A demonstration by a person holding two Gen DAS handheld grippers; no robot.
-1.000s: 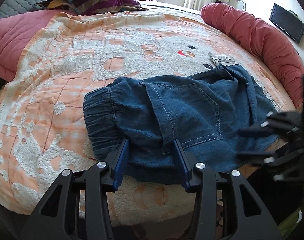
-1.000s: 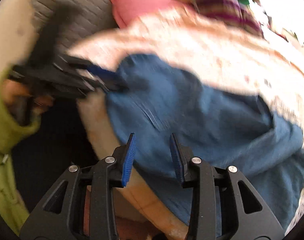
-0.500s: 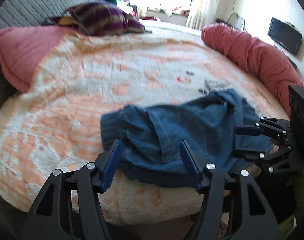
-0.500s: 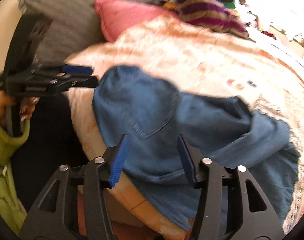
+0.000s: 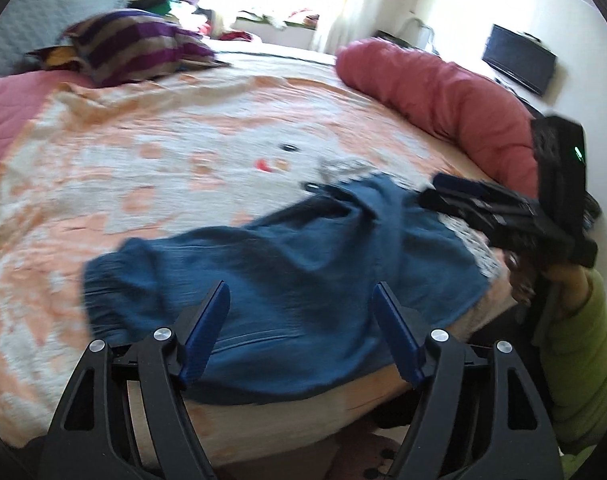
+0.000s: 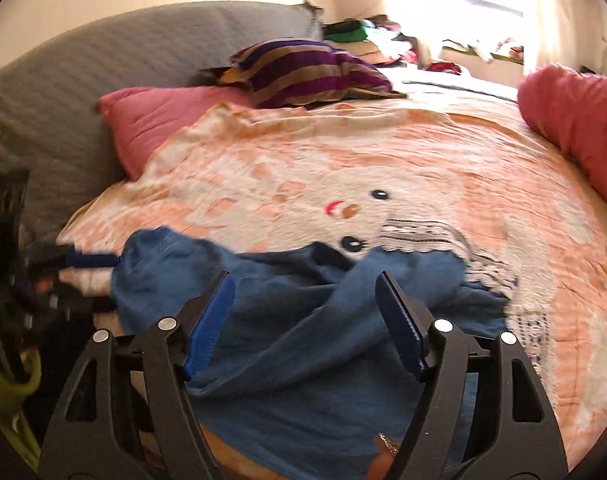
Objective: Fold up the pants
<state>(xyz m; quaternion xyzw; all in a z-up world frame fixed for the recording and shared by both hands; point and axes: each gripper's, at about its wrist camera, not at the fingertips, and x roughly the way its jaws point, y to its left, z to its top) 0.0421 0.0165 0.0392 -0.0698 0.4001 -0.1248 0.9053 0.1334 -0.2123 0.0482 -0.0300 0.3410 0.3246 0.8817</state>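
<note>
Blue denim pants [image 5: 287, 280] lie folded and bunched near the front edge of the bed, waistband to the left in the left wrist view; in the right wrist view the pants [image 6: 303, 344] spread below the fingers. My left gripper [image 5: 301, 332] hovers above the near edge of the denim, jaws opening, nothing pinched between its blue pads. My right gripper [image 6: 305, 320] likewise hangs over the cloth with jaws opening and empty. The right gripper [image 5: 499, 208] shows at the right of the left wrist view, and the left gripper [image 6: 83, 260] at the left edge of the right wrist view.
An orange and white snowman blanket [image 5: 183, 152] covers the bed. A red bolster [image 5: 435, 92] lines the right side, a pink pillow [image 6: 159, 120] and striped cushion [image 6: 303, 68] lie at the head. A green sleeve [image 5: 575, 360] is at the right.
Both grippers have opened wider and pulled back and up from the pants. The denim edge that sat between the left pads now lies free on the bed.
</note>
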